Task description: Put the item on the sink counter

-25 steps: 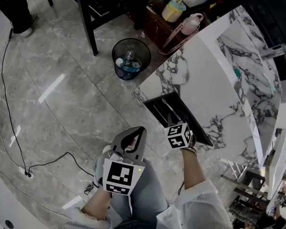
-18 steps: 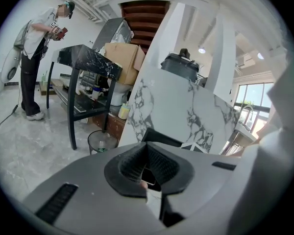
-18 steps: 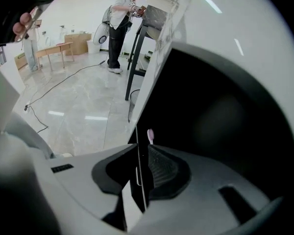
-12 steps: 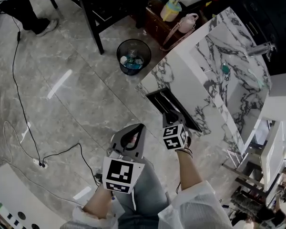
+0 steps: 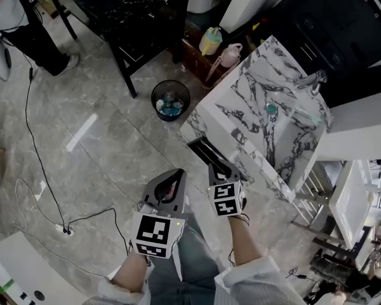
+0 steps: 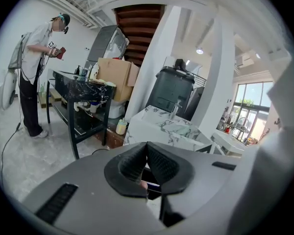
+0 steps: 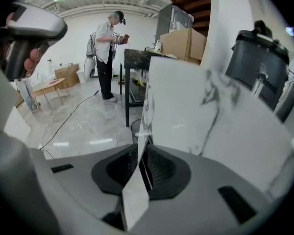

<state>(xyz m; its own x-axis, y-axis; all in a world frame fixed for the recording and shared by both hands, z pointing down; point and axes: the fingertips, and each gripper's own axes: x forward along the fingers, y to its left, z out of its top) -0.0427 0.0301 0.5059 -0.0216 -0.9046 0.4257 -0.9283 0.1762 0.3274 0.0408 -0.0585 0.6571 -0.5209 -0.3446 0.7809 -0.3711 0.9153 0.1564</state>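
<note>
My left gripper (image 5: 178, 176) (image 6: 147, 150) is shut on a small reddish item (image 5: 173, 188), of which only a pink and blue sliver (image 6: 146, 184) shows behind the pads. My right gripper (image 5: 220, 168) (image 7: 143, 153) is shut on the edge of a thin white marble-patterned panel (image 7: 186, 106), at a dark opening (image 5: 205, 149) low on the counter's near side. The marble sink counter (image 5: 241, 100) (image 6: 159, 126) lies ahead to the right, with a basin, a green drain (image 5: 271, 108) and a faucet (image 5: 314, 81) (image 6: 175, 106).
A black wire bin (image 5: 170, 100) stands on the grey floor left of the counter. A yellow bottle (image 5: 209, 41) and a pink bottle (image 5: 230, 54) sit behind it beside a black table (image 5: 140, 5). A cable (image 5: 32, 138) trails across the floor. A person (image 5: 25, 18) stands far left.
The head view has pulled back and swung, so the whole sink, drain and faucet now show. Both grippers keep their hold and sit a little lower left in view.
</note>
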